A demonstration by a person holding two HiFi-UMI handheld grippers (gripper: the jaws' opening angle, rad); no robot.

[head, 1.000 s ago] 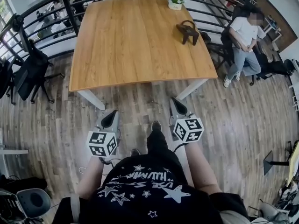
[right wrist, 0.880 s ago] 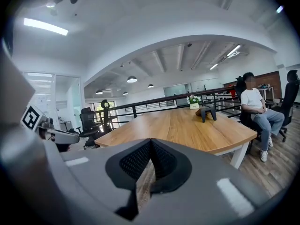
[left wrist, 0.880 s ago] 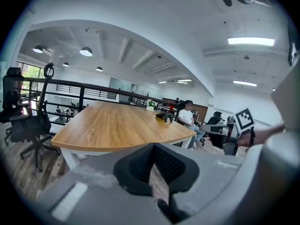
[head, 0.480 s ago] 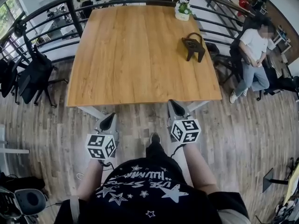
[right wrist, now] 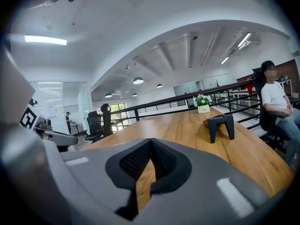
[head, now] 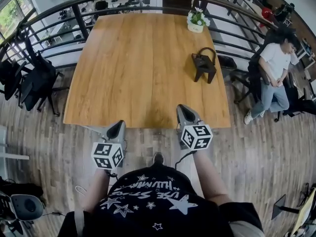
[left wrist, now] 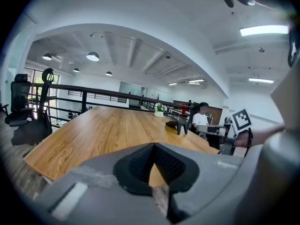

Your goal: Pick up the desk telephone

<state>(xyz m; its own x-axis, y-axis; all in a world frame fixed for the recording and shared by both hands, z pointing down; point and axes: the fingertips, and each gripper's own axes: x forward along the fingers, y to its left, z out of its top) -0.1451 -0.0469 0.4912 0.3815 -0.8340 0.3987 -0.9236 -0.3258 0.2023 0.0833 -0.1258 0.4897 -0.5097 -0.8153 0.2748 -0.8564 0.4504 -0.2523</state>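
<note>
**Tongs shut at the near edge, telephone ahead and to the right**

Left tongs (head: 118, 128) and right tongs (head: 183, 110) are both pressed together with nothing between them; each gripper view shows the dark pads meeting at the tip, with only bare wood showing beyond. The right tongs reach just over the near edge of the counter (head: 123, 68), while the left tongs hang just short of that edge.

The desk telephone (head: 204, 65) is a dark body on short legs with a loop arching over its top. It stands on the counter well ahead of both tongs and towards the counter's right side. From the right tongs it lies ahead and slightly to the right. From the left tongs it lies ahead and far to the right, across most of the counter's width. The right tongs are clearly the nearer pair, so the reach most likely falls to them, and they would have to spread before closing on it.

In the right gripper view the telephone shows two legs under a sloping top. It seems to stand broadside to those tongs, though its long axis cannot be told for sure.

A small white pot of flowers (head: 196, 22) sits beyond the telephone, near the counter's far edge and apart from it. A person (head: 274, 65) sits on a chair off to the right of the right tongs, past the counter's right side.
</note>
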